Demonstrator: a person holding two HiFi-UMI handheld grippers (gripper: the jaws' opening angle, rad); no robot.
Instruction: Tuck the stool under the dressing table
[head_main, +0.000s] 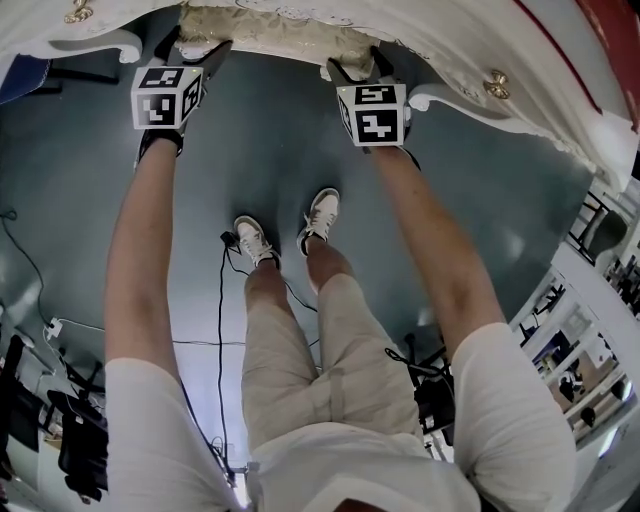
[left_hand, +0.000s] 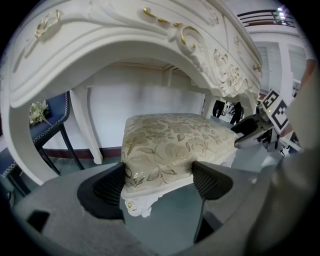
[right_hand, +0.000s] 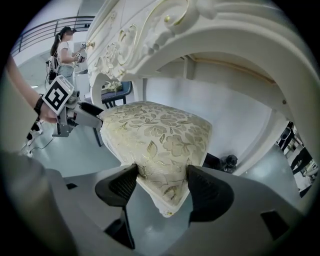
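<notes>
The stool (left_hand: 170, 140) has a cream cushion with a gold leaf pattern and a white carved frame. It stands partly beneath the arch of the white, gold-trimmed dressing table (left_hand: 125, 30). My left gripper (left_hand: 160, 182) is shut on the stool's near left corner. My right gripper (right_hand: 162, 187) is shut on the other near corner of the stool (right_hand: 155, 130). In the head view only the near edge of the stool (head_main: 270, 28) shows under the table (head_main: 520, 70). There the left gripper (head_main: 195, 52) and the right gripper (head_main: 358, 68) reach forward at its two ends.
A blue chair (left_hand: 45, 120) stands left of the table, beside a white table leg (left_hand: 85, 125). Another person (right_hand: 62, 47) stands far off on the left. Cables (head_main: 222, 300) trail over the grey floor by my feet (head_main: 255, 240). Shelves (head_main: 590, 330) line the right.
</notes>
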